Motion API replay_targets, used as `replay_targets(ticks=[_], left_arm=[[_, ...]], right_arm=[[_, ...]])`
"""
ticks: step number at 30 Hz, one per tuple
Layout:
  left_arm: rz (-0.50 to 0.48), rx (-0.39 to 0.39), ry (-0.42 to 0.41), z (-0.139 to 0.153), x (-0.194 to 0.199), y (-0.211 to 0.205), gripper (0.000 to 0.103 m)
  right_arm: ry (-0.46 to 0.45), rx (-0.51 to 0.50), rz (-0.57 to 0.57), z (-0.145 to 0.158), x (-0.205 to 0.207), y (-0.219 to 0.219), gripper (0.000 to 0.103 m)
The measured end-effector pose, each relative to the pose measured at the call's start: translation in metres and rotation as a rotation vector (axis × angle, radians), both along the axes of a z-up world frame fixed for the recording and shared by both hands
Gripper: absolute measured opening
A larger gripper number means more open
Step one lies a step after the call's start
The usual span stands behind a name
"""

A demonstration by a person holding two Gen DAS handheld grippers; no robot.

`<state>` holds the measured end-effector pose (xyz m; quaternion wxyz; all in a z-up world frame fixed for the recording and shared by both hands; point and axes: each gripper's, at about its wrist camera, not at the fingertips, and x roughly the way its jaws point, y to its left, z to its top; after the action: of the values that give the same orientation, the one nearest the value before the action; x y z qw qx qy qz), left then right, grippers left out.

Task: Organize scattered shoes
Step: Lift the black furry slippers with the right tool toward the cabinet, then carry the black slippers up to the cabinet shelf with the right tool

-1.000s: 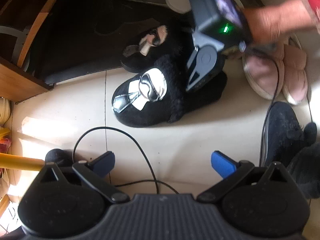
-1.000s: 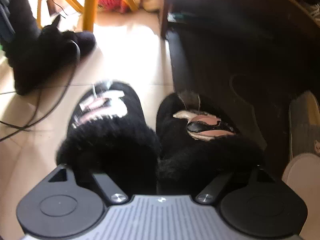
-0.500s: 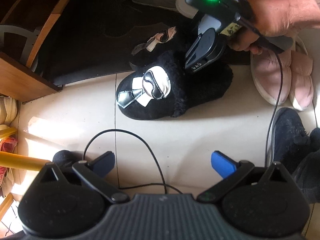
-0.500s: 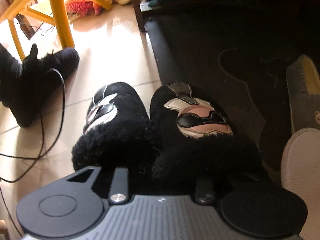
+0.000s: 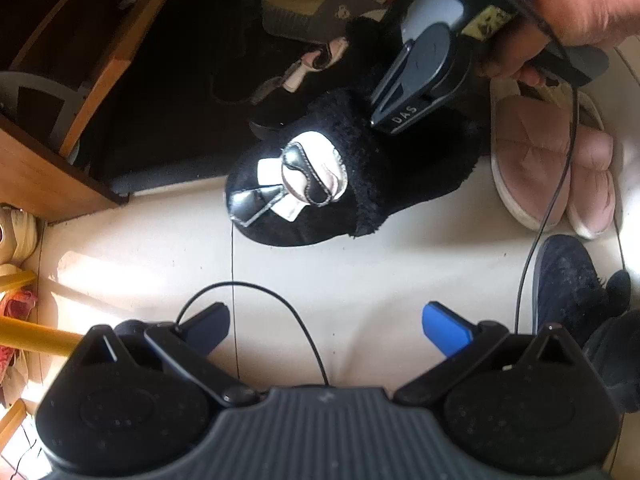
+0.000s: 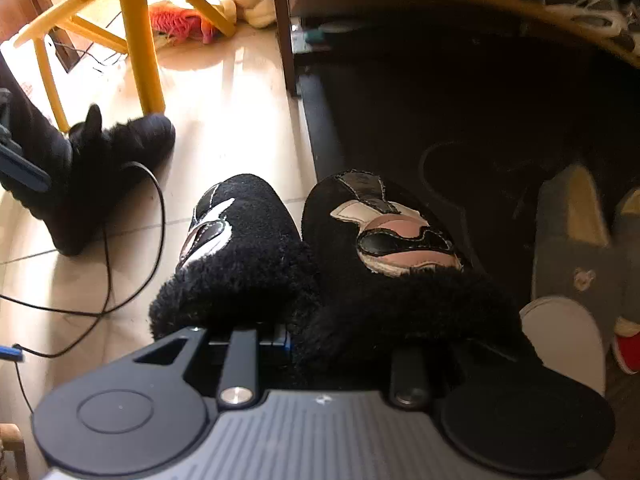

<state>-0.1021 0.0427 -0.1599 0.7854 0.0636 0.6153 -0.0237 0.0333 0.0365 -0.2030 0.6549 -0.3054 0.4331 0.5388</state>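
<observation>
Overhead, left hand-held gripper (image 5: 326,326) gaping empty, right hand-held gripper (image 6: 320,344) clamping both black slippers (image 6: 320,256), pink slippers (image 5: 552,176) left-view only

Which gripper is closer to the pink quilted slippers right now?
Right. The right gripper, shut on the black fuzzy slippers, hangs just beside the pink quilted slippers. The left gripper hovers open over bare floor, farther off.
</observation>
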Motion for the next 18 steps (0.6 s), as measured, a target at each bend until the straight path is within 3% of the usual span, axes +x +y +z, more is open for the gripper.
replay_targets(ticks=[18], left_arm=[[-0.106,-0.021,-0.143,0.049,-0.021,0.007,0.103]], right_arm=[[-0.093,0.042,-0.031,0.109,-0.036,-0.024,0.027]])
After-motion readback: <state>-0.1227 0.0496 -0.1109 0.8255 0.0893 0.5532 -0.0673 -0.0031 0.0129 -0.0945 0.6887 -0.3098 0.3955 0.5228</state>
